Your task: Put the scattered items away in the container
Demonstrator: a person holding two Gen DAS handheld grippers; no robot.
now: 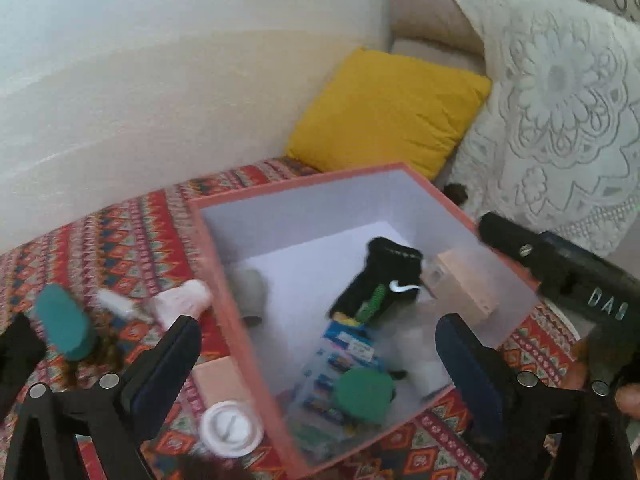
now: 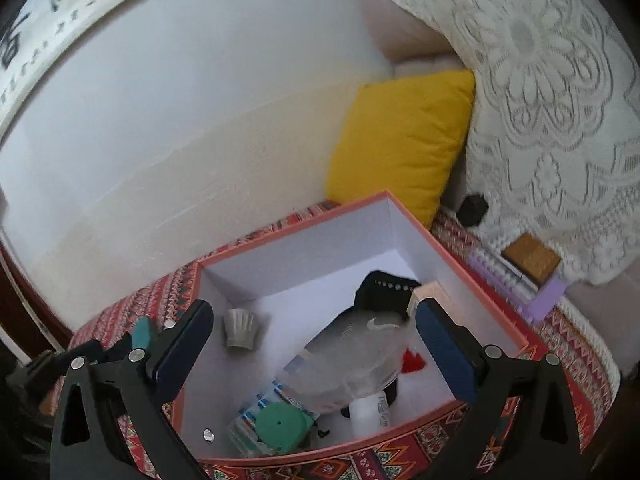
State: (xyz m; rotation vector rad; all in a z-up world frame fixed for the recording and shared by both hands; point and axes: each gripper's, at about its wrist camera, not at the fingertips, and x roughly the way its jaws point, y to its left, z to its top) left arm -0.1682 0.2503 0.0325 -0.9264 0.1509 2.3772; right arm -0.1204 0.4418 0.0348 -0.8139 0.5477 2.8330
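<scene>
Outside the box's left wall, on the patterned bedspread [image 1: 120, 248], several things are not yet tidied: a teal piece [image 1: 64, 322], a small clear bottle [image 1: 116, 304], a pale pink roll [image 1: 186, 300], and nearer the camera a white round lid [image 1: 231, 428]. The left hand-held gripper [image 1: 316, 360] hovers over the box with its jaws spread wide and nothing between them, so a drop-off looks just done; the next move, I judge, calls for swinging left to one of those strays and closing on it. The pink-rimmed box [image 1: 224, 264] already holds a grey cup-like piece [image 2: 240, 328], a black sock with a white swoosh [image 1: 380, 280], a blue battery pack [image 1: 348, 352], a round green item [image 2: 280, 424], a clear plastic bag [image 2: 348, 368], a white bottle [image 2: 370, 408] and a tan block [image 1: 468, 284]. The right hand-held gripper [image 2: 316, 344] also stands released and empty above the box.
</scene>
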